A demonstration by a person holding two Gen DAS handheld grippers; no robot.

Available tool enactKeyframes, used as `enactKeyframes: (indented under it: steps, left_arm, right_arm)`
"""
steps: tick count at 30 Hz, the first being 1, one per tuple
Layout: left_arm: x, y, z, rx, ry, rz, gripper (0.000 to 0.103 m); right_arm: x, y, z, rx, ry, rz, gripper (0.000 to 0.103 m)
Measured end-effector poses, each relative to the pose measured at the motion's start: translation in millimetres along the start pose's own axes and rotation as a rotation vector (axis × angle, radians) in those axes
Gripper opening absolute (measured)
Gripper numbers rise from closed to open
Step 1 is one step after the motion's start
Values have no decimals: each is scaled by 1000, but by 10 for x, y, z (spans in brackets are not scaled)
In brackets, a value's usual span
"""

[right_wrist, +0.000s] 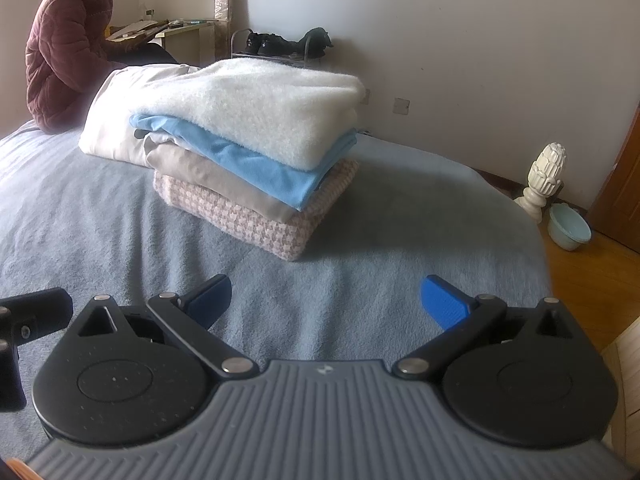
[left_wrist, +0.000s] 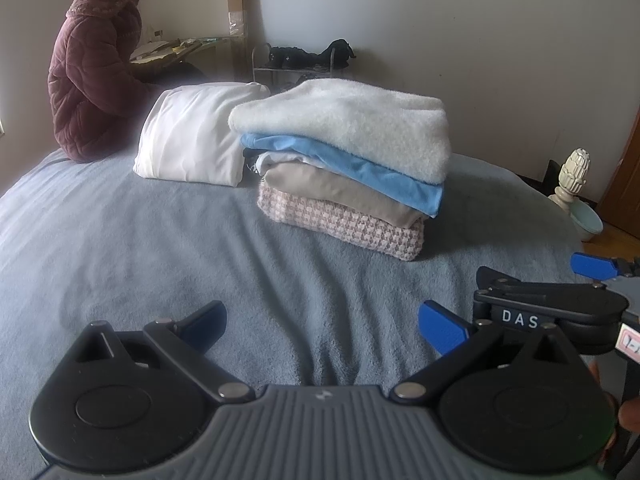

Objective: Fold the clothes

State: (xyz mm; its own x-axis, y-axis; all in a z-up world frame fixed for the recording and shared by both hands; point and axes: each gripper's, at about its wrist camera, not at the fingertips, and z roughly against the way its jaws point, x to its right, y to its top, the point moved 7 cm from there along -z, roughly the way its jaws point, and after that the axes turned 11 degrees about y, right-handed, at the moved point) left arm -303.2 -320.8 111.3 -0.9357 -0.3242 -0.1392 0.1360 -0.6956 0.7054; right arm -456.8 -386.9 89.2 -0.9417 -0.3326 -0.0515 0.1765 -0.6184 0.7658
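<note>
Folded clothes [left_wrist: 340, 160] sit in one stack ahead of both grippers, well apart from their fingertips. The left gripper [left_wrist: 322, 326] hangs with its jaws spread wide and empty over the grey-blue blanket [left_wrist: 160, 248]; the right gripper [right_wrist: 326, 302], just beside it, is likewise spread and holds nothing. The stack counts four clear layers: a fluffy white piece [right_wrist: 256, 104] on top, a light blue one [right_wrist: 256, 164] under it, a beige one [right_wrist: 208, 180], and a pink houndstooth piece [right_wrist: 240, 216] at the bottom. Behind it to the left lies one white folded bundle [left_wrist: 192, 136]. Farther left, a person in a maroon quilted coat [left_wrist: 92, 80] sits on the bed's edge. To the right, on the wooden floor, stand one cream finial [right_wrist: 544, 176] and one pale bowl [right_wrist: 568, 228].
</note>
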Motion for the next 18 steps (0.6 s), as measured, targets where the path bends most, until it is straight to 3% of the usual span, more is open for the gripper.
enactKeyframes:
  steps: [18]
  left_arm:
    - [-10,0,-7,-4,4,3,103]
  right_arm:
    - [-16,-7,-7,-1,5,8,102]
